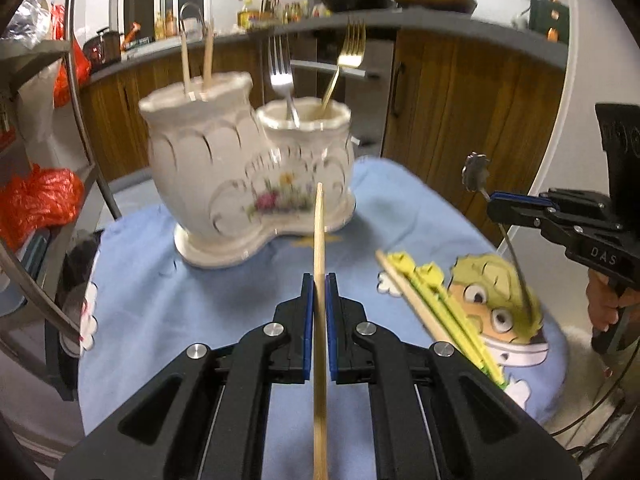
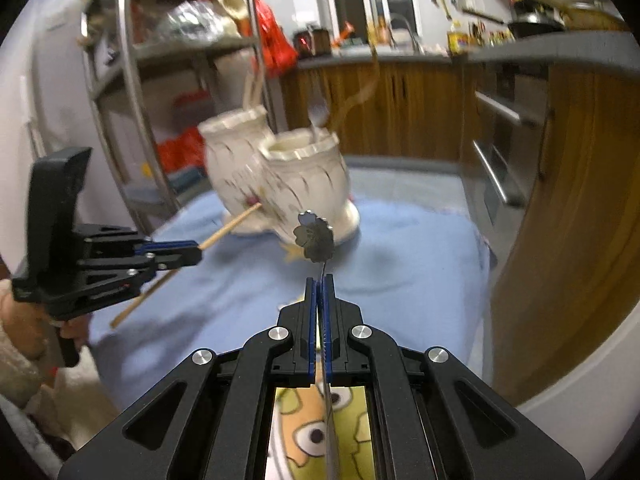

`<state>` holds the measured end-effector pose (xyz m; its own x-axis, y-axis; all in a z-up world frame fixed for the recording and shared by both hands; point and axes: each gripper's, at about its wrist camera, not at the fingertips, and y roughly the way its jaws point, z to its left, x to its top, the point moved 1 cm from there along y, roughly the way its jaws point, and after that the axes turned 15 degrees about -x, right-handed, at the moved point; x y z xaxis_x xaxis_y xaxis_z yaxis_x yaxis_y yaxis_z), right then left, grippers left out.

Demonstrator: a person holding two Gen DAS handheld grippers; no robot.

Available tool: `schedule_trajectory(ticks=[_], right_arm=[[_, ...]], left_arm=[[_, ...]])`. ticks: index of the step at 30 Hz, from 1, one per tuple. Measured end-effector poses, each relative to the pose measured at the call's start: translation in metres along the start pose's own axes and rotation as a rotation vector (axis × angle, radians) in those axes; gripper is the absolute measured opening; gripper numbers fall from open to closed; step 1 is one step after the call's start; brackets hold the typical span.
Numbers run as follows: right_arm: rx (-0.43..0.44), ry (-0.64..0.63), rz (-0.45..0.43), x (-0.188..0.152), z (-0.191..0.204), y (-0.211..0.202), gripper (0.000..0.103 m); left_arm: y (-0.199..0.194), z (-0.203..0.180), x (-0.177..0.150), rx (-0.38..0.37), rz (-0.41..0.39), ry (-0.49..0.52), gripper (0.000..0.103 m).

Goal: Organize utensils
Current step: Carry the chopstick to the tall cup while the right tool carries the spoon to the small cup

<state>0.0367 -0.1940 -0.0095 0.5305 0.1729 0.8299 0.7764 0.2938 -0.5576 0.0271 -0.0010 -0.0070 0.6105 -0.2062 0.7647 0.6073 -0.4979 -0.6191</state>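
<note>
1. As far as the sorting can be judged, the desk (image 1: pixel 168 320), covered in a blue cartoon-printed cloth, is not yet cleared: a loose chopstick (image 1: pixel 412 300) and some yellow utensils (image 1: pixel 460 312) of a kind that cannot be told are seen lying on it beside the cartoon face.
2. The white ceramic holder (image 1: pixel 224 184), of two joined cups, is set at the far side of the desk; two chopsticks (image 1: pixel 196 64) are filed upright in its taller cup, a silver fork (image 1: pixel 282 80) and a gold fork (image 1: pixel 344 64) in the lower cup. This part is taken as done.
3. The left tool (image 1: pixel 319 280) is clamped on a wooden chopstick (image 1: pixel 319 232), held above the cloth, tip aimed at the holder, not yet filed.
4. The right tool (image 2: pixel 319 284) is clamped on the thin handle of a flower-ended metal utensil (image 2: pixel 314 236), likewise held in the air short of the holder.
</note>
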Motion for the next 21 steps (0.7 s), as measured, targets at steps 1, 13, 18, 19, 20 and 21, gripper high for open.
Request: schedule_trajectory(ticks=[1, 13, 18, 19, 20, 21], right_arm=[[0.002, -0.003, -0.019, 0.002, 0.001, -0.004, 0.002], [0.023, -0.013, -0.141, 0.027, 0.011, -0.029, 0.002], [0.025, -0.011, -0.228, 0.063, 0.022, -0.026, 0.002], [0.026, -0.001, -0.243, 0.07, 0.022, -0.024, 0.002], [0.028, 0.015, -0.26, 0.079, 0.022, -0.021, 0.002], [0.03, 0.031, -0.272, 0.086, 0.022, -0.018, 0.002]], left_arm=[[-0.005, -0.001, 0.002, -0.003, -0.017, 0.007, 0.006], [-0.031, 0.007, 0.018, -0.032, -0.167, 0.034, 0.006], [-0.055, 0.028, 0.05, -0.013, -0.311, 0.006, 0.006], [-0.06, 0.035, 0.061, -0.008, -0.349, -0.005, 0.006], [-0.064, 0.042, 0.07, -0.001, -0.38, -0.007, 0.006], [-0.067, 0.046, 0.078, 0.005, -0.408, -0.007, 0.006]])
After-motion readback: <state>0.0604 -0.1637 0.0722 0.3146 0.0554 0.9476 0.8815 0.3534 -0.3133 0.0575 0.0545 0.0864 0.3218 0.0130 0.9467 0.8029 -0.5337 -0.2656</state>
